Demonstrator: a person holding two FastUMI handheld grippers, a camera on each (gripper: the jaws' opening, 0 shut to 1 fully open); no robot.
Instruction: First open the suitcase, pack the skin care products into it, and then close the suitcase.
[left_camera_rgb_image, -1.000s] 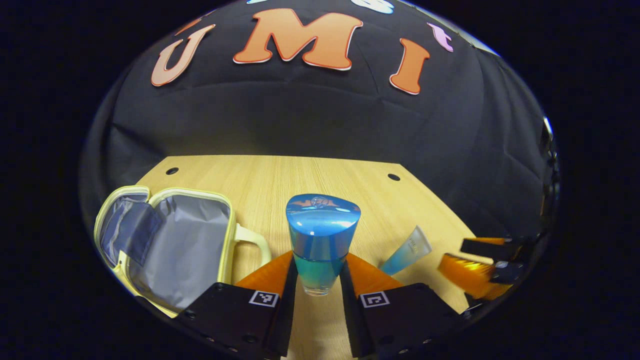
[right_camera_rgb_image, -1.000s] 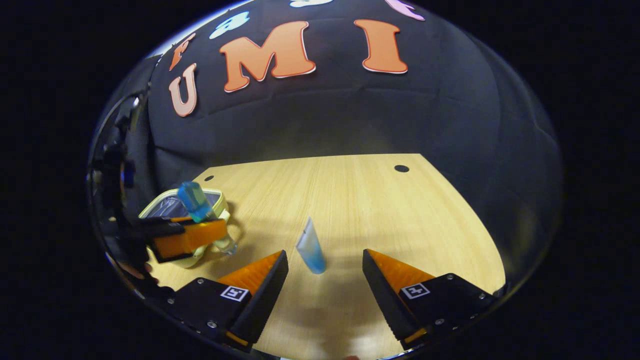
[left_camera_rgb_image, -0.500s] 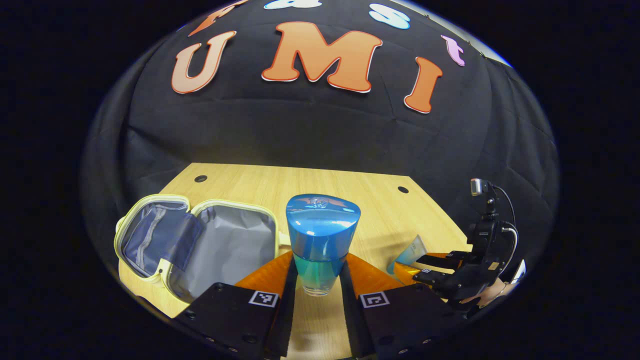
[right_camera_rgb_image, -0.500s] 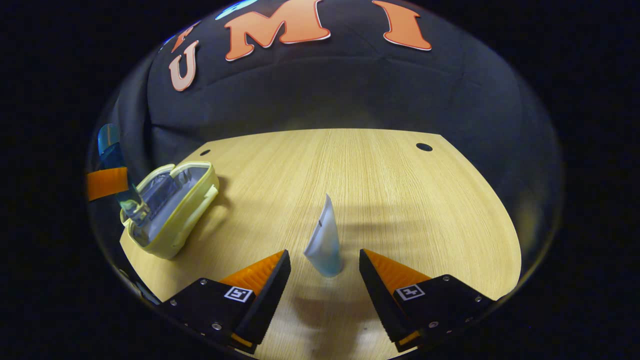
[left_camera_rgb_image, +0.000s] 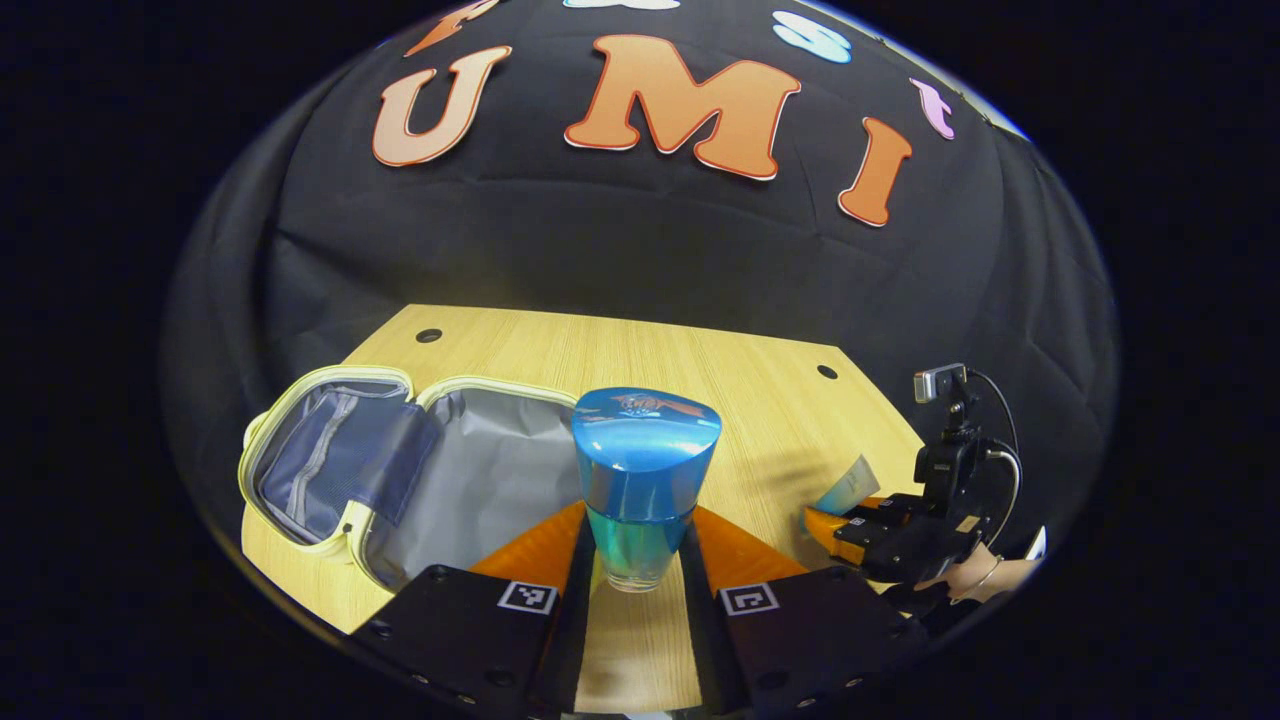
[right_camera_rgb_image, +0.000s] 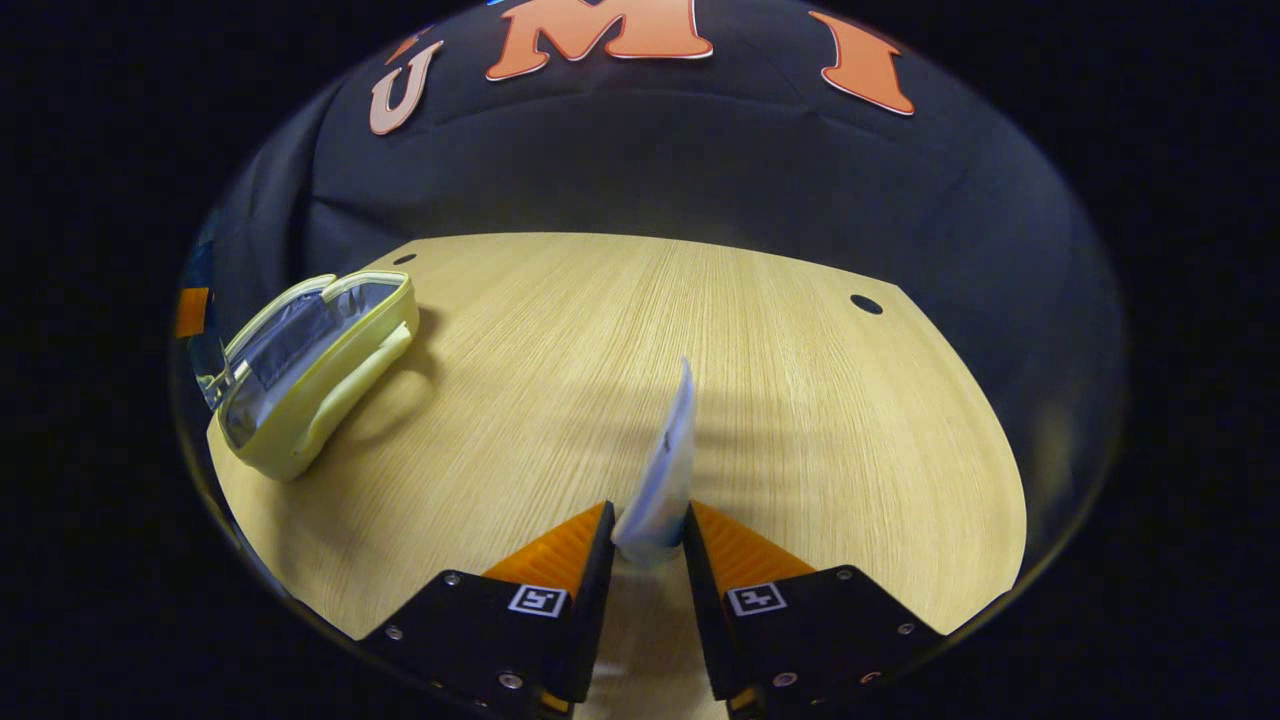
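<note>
Now left tongs (left_camera_rgb_image: 635, 560) clamp bottle (left_camera_rgb_image: 640, 480); right tongs (right_camera_rgb_image: 645, 545) pinch tube (right_camera_rgb_image: 665, 470).

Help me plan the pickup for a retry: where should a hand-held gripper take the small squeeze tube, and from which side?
Grip the squeeze tube low, at its thick round cap end, coming in level along the table with a finger on each side. It stands cap-down and tapers to a thin flat crimp on top, which would likely offer little hold.

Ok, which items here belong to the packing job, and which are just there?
Job:
- open pale yellow zip case with grey lining
- blue-capped clear bottle, held by left gripper
- pale blue squeeze tube, held by right gripper

Just there:
- light wooden table
</note>
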